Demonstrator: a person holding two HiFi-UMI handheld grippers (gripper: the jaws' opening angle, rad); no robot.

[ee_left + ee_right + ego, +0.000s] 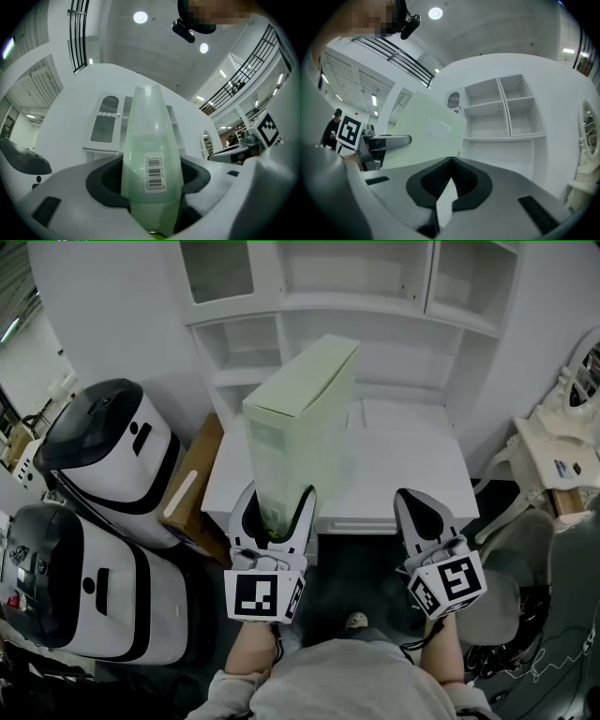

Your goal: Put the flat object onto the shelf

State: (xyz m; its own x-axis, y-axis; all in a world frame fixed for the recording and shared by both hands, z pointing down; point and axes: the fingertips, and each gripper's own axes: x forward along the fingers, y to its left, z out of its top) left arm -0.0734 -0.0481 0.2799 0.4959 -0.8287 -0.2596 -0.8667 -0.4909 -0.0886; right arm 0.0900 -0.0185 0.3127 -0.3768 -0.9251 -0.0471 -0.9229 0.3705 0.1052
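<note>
The left tongs (277, 498) are spread wide and clamp the lower end of a flat, pale green box (305, 418), one pad pressing on each broad face; the box stands on its narrow end, leaning a little away from the person, with a barcode label (154, 173) on the thin edge that faces the tongs; it is over the front left part of the white desk (412, 460), though whether its bottom touches the desk top is hard to judge from above; the white shelf unit (375, 296) rises behind the desk, and the box is in front of it, not yet in any compartment; the right tongs (412, 502) are just to the right of the box, closed tip to tip with nothing between them, pointing towards the shelf unit; left of the desk stand two rounded white-and-black machines (112, 456), and a brown cardboard carton (192, 484) sits between them and the desk.
</note>
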